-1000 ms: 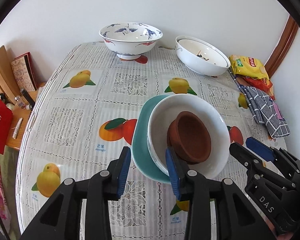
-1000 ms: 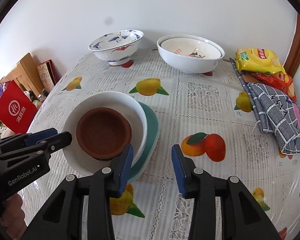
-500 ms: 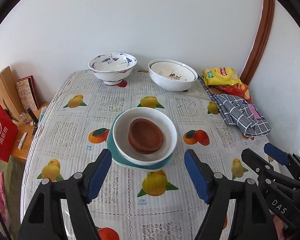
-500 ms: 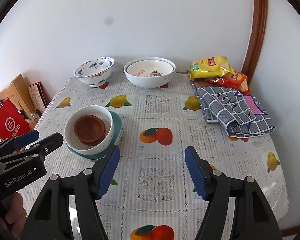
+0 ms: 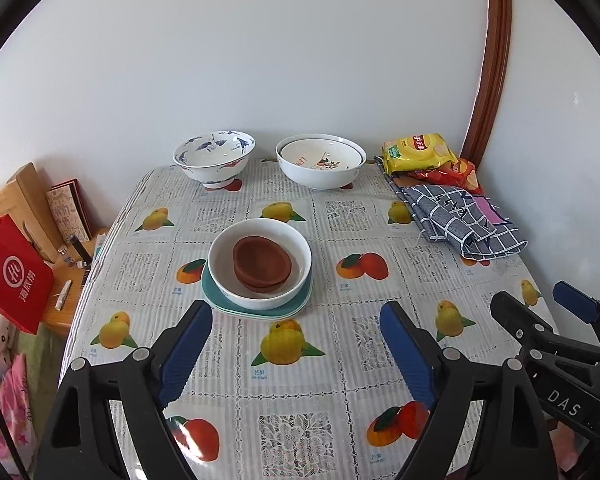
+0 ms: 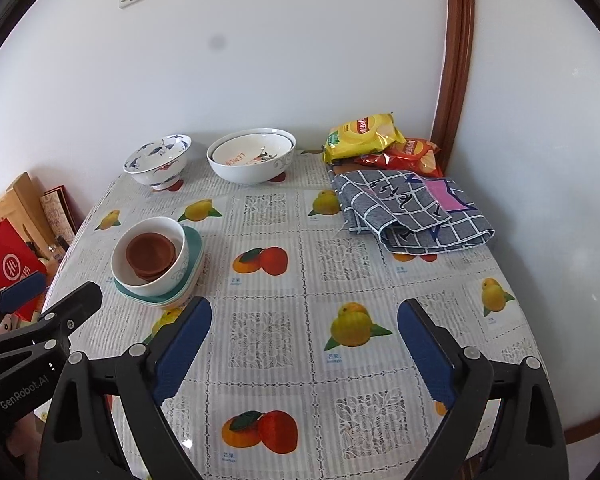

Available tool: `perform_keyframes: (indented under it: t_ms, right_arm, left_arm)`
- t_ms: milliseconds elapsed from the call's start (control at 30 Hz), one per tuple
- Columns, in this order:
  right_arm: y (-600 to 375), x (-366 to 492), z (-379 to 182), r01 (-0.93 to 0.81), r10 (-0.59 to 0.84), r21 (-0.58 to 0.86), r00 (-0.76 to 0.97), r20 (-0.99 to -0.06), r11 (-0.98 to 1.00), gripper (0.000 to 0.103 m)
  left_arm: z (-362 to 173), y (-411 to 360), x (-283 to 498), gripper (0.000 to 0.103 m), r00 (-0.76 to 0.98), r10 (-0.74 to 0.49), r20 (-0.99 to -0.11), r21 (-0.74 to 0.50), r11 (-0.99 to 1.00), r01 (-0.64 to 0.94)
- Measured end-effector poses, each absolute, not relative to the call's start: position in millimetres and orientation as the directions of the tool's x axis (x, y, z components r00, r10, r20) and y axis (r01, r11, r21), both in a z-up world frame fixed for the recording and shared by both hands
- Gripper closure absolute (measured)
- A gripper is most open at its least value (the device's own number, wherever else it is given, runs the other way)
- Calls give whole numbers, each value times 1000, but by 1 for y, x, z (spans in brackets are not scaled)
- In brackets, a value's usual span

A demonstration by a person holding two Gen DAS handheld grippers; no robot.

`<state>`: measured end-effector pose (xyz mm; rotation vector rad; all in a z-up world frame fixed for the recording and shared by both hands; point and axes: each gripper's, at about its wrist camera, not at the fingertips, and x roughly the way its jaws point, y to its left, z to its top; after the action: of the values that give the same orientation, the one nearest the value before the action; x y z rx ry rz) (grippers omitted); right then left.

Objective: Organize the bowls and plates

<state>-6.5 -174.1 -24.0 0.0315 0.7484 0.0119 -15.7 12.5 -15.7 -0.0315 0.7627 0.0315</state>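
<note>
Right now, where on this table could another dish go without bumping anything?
Widest bare patch: the near half, in front of the stacked bowls. Also the middle strip between that stack and the checked cloth. The far edge is crowded: blue-patterned bowl, nested white bowls, snack bags.

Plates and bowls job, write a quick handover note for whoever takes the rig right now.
Left claw: open, nothing between its fingers; jaws have just been opening.
Right claw: open and empty too, jaws just opened.
Stack near the table's left-middle: brown dishes nested in a white bowl, on teal plates.
Against the wall: blue-patterned bowl alone; large white bowl with a smaller lemon bowl inside.
Done: middle stack is built and released.
Left: probably the two rear groups, if they are to be combined.
</note>
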Motion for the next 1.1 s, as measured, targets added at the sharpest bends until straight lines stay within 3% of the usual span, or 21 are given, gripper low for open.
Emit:
perform_keyframes:
  t_ms: [1100]
  right_arm:
    - [-188, -36, -19, 26, 10, 44, 739, -674, 999, 10]
  left_arm:
    - [-10, 2, -37, 14, 729, 2, -684, -31, 999, -32]
